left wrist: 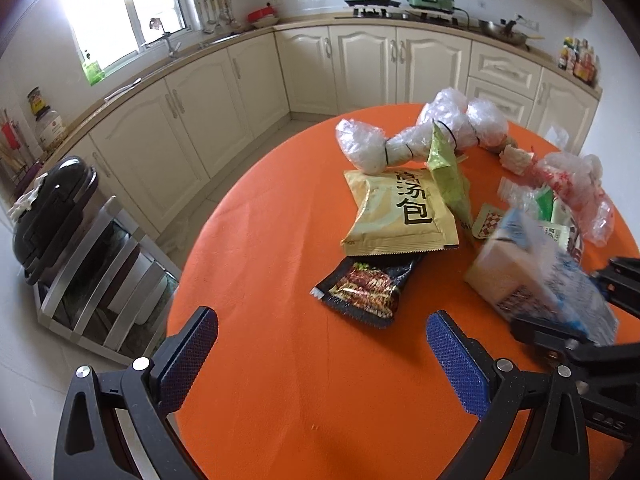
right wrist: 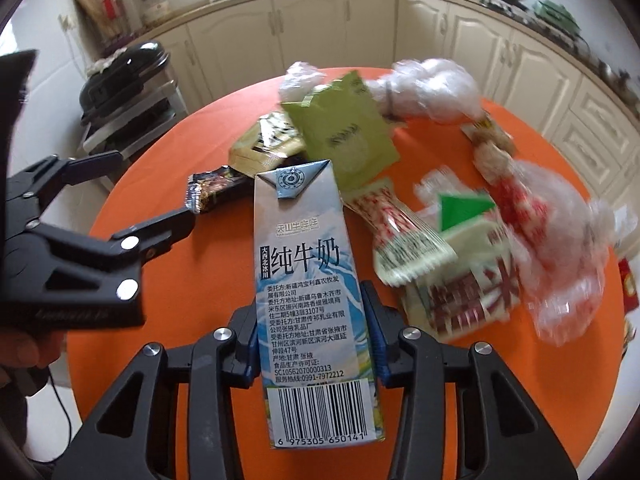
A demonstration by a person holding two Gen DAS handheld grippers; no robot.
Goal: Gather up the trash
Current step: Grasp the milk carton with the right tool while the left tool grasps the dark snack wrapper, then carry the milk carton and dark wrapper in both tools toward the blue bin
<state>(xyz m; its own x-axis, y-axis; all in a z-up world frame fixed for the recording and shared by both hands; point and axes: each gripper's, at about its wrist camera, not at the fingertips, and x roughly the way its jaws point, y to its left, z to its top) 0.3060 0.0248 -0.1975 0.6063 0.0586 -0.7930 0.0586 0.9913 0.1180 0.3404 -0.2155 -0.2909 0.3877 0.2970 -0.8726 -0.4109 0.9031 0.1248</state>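
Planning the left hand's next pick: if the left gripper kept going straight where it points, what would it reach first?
Probably bare orange tablecloth between its open fingers; the black snack wrapper lies next beyond, though depth is uncertain.

A blue-and-white milk carton [right wrist: 310, 292] stands lengthwise in the lower middle of the right wrist view, barcode end nearest, pinched at both sides. Behind it, across the upper middle, litter lies on the orange table [left wrist: 280, 360]: a gold sachet [left wrist: 394, 210], a green packet [right wrist: 344, 132] propped on edge, a dark snack wrapper [left wrist: 364, 290] lying flat, and tied clear plastic bags [left wrist: 420, 136] farthest back.
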